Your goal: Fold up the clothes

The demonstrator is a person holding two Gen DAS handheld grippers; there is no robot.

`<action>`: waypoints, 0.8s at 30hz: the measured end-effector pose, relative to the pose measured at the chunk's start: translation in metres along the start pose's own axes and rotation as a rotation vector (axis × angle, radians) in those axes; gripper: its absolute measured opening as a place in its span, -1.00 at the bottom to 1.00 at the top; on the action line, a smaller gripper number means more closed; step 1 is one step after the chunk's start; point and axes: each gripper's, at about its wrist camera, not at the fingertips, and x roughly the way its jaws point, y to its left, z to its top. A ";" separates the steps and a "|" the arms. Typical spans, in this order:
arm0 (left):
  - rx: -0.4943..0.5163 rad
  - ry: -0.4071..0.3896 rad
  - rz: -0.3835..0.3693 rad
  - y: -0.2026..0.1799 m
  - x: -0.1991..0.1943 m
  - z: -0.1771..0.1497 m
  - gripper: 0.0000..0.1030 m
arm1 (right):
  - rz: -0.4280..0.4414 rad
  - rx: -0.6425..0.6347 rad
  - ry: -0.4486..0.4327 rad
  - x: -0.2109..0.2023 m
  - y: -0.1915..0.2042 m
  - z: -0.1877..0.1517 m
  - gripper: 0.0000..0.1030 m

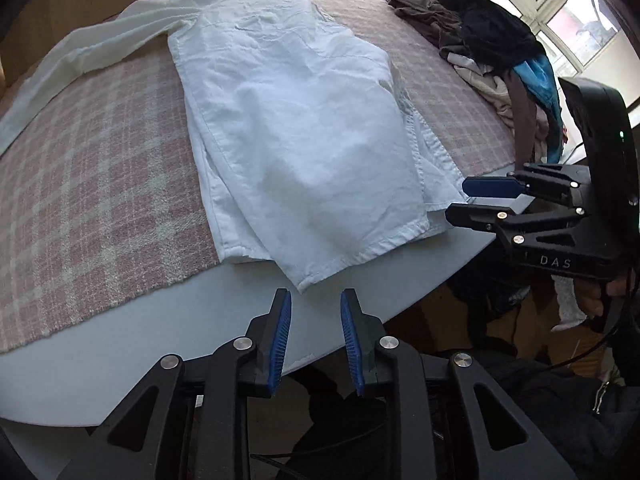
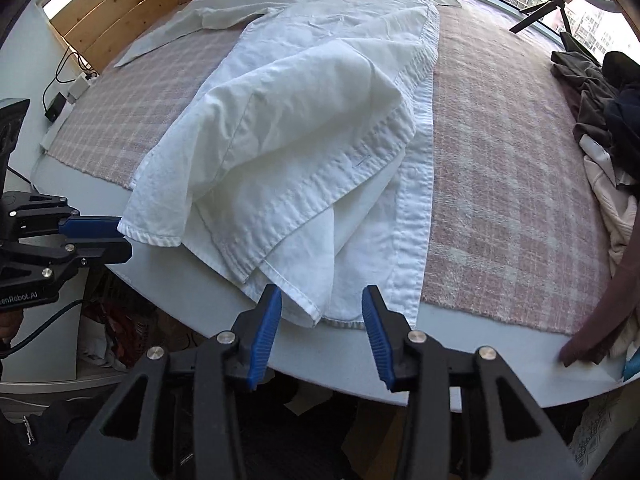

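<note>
A white long-sleeved shirt (image 1: pixel 296 128) lies on the pink plaid cloth (image 1: pixel 92 184), one side folded over its body, a sleeve stretched out to the far left. Its hem hangs just past the cloth onto the grey table. My left gripper (image 1: pixel 315 308) is open and empty, just short of the hem's near corner. My right gripper (image 2: pixel 322 304) is open, its jaws on either side of the hem's edge (image 2: pixel 320 312), touching nothing. The shirt also shows in the right wrist view (image 2: pixel 304 128). Each gripper shows in the other's view: the right (image 1: pixel 464 200), the left (image 2: pixel 120 236).
A pile of dark, brown, beige and blue clothes (image 1: pixel 504 52) lies at the table's right side, also in the right wrist view (image 2: pixel 608 128). The grey table edge (image 1: pixel 168 344) runs in front of me. A tripod (image 2: pixel 556 8) stands at the far side by the windows.
</note>
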 end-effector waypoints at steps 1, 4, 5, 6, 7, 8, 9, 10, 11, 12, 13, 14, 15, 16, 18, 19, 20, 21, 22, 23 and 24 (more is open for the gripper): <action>0.042 -0.009 0.036 -0.007 0.002 0.002 -0.46 | 0.005 0.004 0.003 0.000 -0.001 0.001 -0.19; 0.173 -0.036 0.143 -0.028 0.009 0.009 -0.42 | 0.031 0.009 0.006 0.001 -0.007 0.003 -0.19; 0.217 -0.043 0.170 -0.034 0.014 0.009 -0.42 | 0.034 0.009 0.005 0.001 -0.008 0.003 -0.19; 0.235 -0.040 0.194 -0.035 0.019 0.010 -0.44 | 0.034 0.008 0.003 0.001 -0.009 0.004 -0.19; 0.239 -0.031 0.216 -0.034 0.023 0.010 -0.53 | 0.034 0.010 0.000 0.000 -0.010 0.004 -0.19; 0.227 -0.022 0.221 -0.031 0.025 0.013 -0.87 | 0.035 0.013 -0.003 0.000 -0.011 0.004 -0.19; 0.194 -0.015 0.199 -0.025 0.024 0.016 -0.97 | 0.036 0.013 -0.004 0.000 -0.012 0.004 -0.19; 0.165 -0.020 0.178 -0.018 0.019 0.019 -0.97 | 0.036 0.013 -0.007 -0.001 -0.013 0.004 -0.19; 0.144 -0.031 0.165 -0.012 0.013 0.022 -0.97 | 0.039 0.010 -0.011 -0.002 -0.014 0.003 -0.20; 0.123 -0.043 0.153 -0.006 0.006 0.024 -0.98 | 0.045 0.006 -0.016 -0.004 -0.014 0.002 -0.20; 0.115 -0.054 0.156 -0.002 0.001 0.027 -0.98 | 0.054 0.000 -0.025 -0.007 -0.014 0.002 -0.20; 0.116 -0.063 0.170 0.001 -0.005 0.030 -0.98 | 0.063 -0.005 -0.036 -0.010 -0.014 0.001 -0.20; 0.118 -0.073 0.184 0.005 -0.010 0.033 -0.98 | 0.063 -0.011 -0.043 -0.011 -0.014 0.000 -0.20; 0.113 -0.080 0.189 0.008 -0.015 0.036 -0.98 | 0.059 -0.015 -0.040 -0.011 -0.015 -0.001 -0.20; 0.093 -0.092 0.187 0.016 -0.022 0.041 -0.98 | 0.054 -0.018 -0.024 -0.007 -0.018 0.000 -0.24; 0.083 -0.098 0.186 0.019 -0.026 0.043 -0.98 | 0.062 -0.027 -0.020 -0.007 -0.018 0.000 -0.24; 0.073 -0.103 0.185 0.023 -0.030 0.046 -0.98 | 0.072 -0.040 -0.020 -0.007 -0.017 -0.001 -0.24; 0.063 -0.109 0.184 0.027 -0.033 0.048 -0.98 | 0.082 -0.052 -0.019 -0.007 -0.016 -0.002 -0.24; 0.053 -0.115 0.183 0.030 -0.037 0.051 -0.98 | 0.081 -0.071 -0.022 -0.008 -0.014 -0.002 -0.24; 0.043 -0.121 0.182 0.034 -0.041 0.053 -0.98 | 0.073 -0.094 -0.027 -0.009 -0.010 -0.002 -0.24; 0.038 -0.126 0.183 0.036 -0.044 0.054 -0.98 | 0.058 -0.111 -0.029 -0.008 -0.007 -0.001 -0.24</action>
